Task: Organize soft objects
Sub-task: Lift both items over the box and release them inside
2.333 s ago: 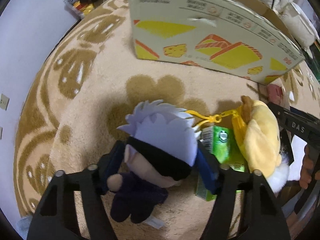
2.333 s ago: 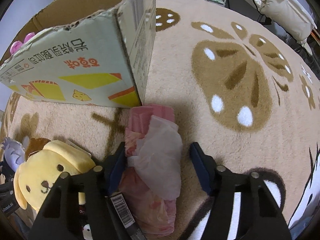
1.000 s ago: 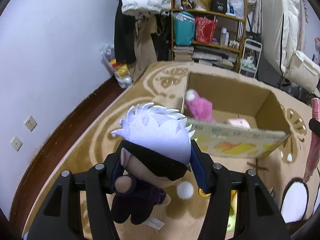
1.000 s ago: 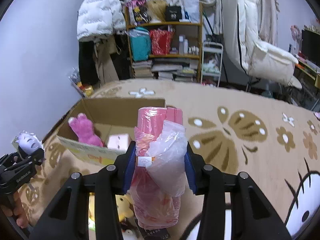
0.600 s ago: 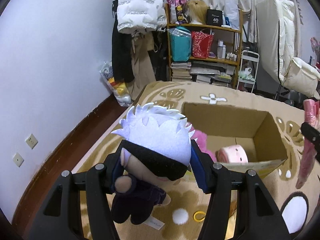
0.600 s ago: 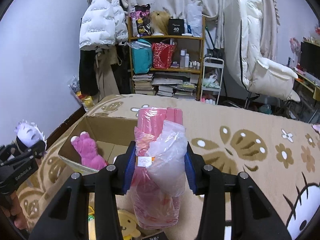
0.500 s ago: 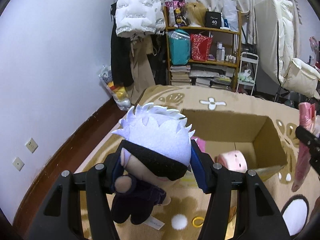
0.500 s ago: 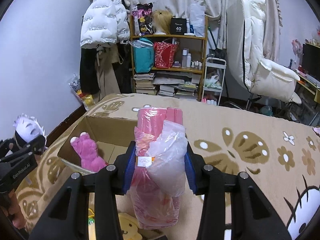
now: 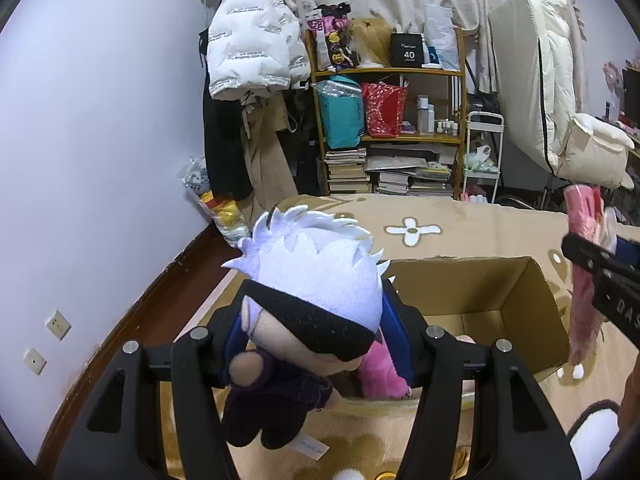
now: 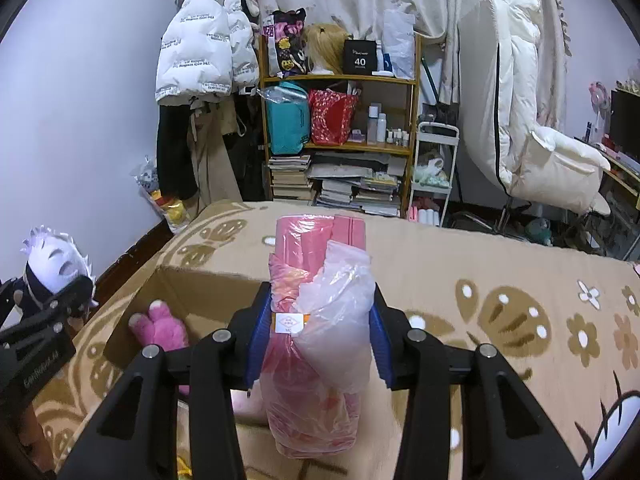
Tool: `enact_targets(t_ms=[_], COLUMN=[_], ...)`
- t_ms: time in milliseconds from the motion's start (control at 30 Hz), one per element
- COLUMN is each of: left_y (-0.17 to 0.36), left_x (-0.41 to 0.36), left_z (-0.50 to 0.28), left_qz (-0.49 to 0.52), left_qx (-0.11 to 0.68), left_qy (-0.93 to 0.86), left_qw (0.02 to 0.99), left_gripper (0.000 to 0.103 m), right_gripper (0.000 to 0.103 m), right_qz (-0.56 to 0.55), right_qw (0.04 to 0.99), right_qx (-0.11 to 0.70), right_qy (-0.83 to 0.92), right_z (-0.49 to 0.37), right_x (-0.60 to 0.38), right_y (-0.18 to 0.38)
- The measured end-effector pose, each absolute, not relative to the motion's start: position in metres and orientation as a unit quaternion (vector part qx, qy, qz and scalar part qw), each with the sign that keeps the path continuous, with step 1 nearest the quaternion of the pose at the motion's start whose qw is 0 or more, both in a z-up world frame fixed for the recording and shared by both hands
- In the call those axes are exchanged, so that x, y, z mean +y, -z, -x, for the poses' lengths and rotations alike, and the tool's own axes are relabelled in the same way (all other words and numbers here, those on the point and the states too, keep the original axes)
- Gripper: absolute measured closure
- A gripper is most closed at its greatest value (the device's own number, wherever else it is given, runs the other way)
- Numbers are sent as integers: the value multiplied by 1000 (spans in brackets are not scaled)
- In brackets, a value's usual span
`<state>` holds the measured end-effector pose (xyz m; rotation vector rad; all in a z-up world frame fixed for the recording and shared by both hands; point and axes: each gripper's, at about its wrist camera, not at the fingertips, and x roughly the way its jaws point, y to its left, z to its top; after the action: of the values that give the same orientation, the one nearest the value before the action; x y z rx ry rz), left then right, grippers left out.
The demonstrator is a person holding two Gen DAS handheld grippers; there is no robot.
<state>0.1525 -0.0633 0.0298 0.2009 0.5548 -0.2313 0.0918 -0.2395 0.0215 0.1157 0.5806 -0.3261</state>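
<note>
A beige rug (image 10: 460, 264) with brown flower patterns covers the floor of a cluttered room. At the back stands a wooden shelf (image 10: 340, 80) packed with bags, bottles and stacked books, with a white puffer jacket (image 10: 200, 36) hanging to its left and a cream chair (image 10: 532, 128) to its right. An open cardboard box (image 9: 500, 292) sits on the rug below both grippers, holding a pink plush (image 10: 164, 326) and what may be a pale pink item beside it, mostly hidden. The left gripper (image 9: 316, 332) is clamped on the head of a doll (image 9: 308, 292) with spiky white hair and a black blindfold; its dark body dangles below the fingers, held above the box's near left corner and blocking that part of the box. The right gripper (image 10: 320, 324) is clenched around a pink bundle (image 10: 316, 320) wrapped in plastic, upright between the blue pads (image 10: 260, 320), held over the box's right side and hiding much of the interior.
</note>
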Motion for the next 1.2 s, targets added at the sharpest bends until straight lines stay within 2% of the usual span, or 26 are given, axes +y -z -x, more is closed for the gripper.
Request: enact_targets(t_ms=[300,633,900,967,1033,1100,1200], left_y=[-21,23,27,26,27,26,25], left_x=[-87,-106,-108,-107,-106,-105,-101], left_z=[-165,-177,-173,-172,-171,-170,-166], left_qz=[-101,-105,-110,-112,-113,-107,-97], left_qx=[268,331,332,331,332,336,345], left_qy=[137,175,178,181,182,181,181], left_qw=[948,921,920,919,919,918,916], left_gripper=[44,44,40,36,26,12,10], right_gripper=[56,56,56,55,55,55,54], right_qz=[-57,-76,-118,-123,-127,-129,-125], right_qw=[948,940,936,937,937,936,934], right_qx=[275,307,311,305,305,309,317], right_qy=[150,126,116,116,116,111,106], right_z=[-109,-119,-114,-112,-113,-114,-117], right_x=[-245,-246,-256,-259,-260,-261,-260], right_y=[-21,7,11,10,9,9,11])
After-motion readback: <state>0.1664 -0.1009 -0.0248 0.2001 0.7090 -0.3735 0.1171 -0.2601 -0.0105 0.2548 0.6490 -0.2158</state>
